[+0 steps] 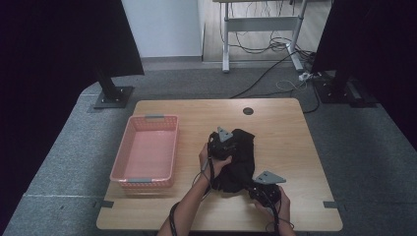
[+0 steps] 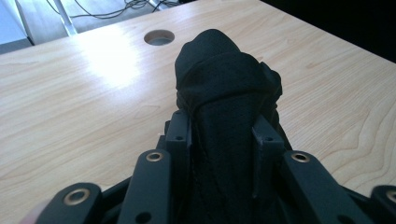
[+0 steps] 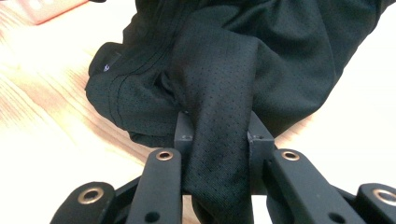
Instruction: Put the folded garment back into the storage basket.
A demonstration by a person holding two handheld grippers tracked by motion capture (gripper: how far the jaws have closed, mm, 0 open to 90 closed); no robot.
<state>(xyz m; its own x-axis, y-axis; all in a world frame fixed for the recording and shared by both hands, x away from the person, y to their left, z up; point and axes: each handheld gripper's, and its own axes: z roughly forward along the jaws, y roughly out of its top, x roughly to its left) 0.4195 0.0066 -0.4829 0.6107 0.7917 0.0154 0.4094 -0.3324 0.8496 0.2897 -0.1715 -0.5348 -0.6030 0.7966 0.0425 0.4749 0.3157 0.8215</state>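
Note:
A black mesh garment [image 1: 240, 160] lies bunched on the wooden table [image 1: 275, 128], right of centre. My left gripper [image 1: 221, 144] is at the garment's far left part and is shut on a fold of the cloth [image 2: 223, 121] that runs between its jaws. My right gripper [image 1: 263, 189] is at the garment's near right corner, shut on another fold [image 3: 219, 121]. The perforated fabric [image 3: 289, 51] spreads out beyond the right gripper's jaws. A hand holds each gripper from the near edge.
A pink plastic basket [image 1: 147, 150] with nothing in it stands on the left part of the table. A round cable hole [image 1: 248, 111] sits near the far edge, also ahead of the left gripper [image 2: 159, 37]. Black stands and cables are on the floor behind.

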